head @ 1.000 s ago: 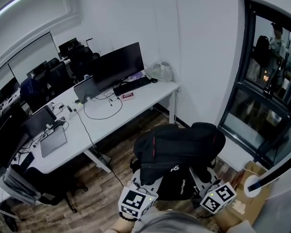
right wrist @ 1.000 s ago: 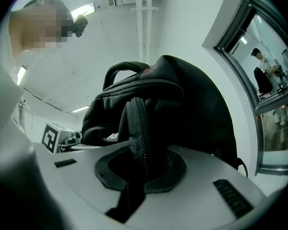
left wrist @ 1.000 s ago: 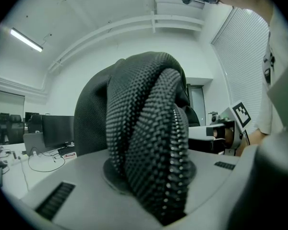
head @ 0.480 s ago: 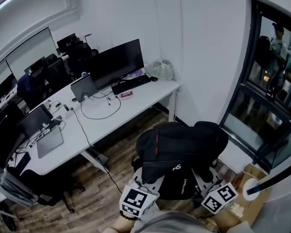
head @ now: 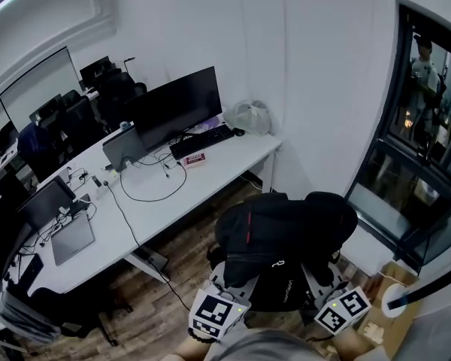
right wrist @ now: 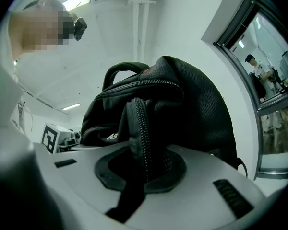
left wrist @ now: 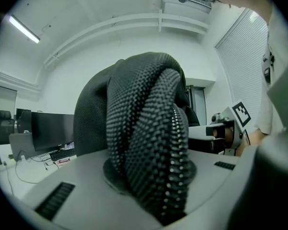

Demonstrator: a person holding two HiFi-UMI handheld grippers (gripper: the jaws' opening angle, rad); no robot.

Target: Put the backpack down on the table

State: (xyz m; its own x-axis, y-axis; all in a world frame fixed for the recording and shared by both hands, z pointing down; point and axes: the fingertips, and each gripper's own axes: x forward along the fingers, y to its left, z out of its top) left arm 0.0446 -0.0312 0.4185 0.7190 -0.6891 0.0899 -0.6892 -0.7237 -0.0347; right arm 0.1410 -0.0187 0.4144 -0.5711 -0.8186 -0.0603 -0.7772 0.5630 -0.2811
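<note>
A black backpack [head: 286, 232] hangs in the air above the wooden floor, held between my two grippers. My left gripper [head: 229, 278] is shut on a padded mesh shoulder strap [left wrist: 149, 138], which fills the left gripper view; the left gripper [left wrist: 149, 178] points level. The right gripper [head: 316, 273] is shut on a zippered strap edge [right wrist: 139, 128] of the backpack [right wrist: 192, 104]. In the right gripper view the right gripper [right wrist: 141, 169] pinches that edge. The white table [head: 210, 173] stands to the left and beyond the backpack, apart from it.
On the table are a large monitor [head: 173, 107], a keyboard [head: 203, 135], a laptop [head: 71, 235], cables and a plastic bag [head: 248, 115]. Office chairs [head: 83, 119] stand behind it. A dark-framed window [head: 417, 149] is on the right, with a cardboard box [head: 379, 318] below it.
Both grippers have carried the backpack along together, and the table now sits a little nearer in the head view. Both grips look the same.
</note>
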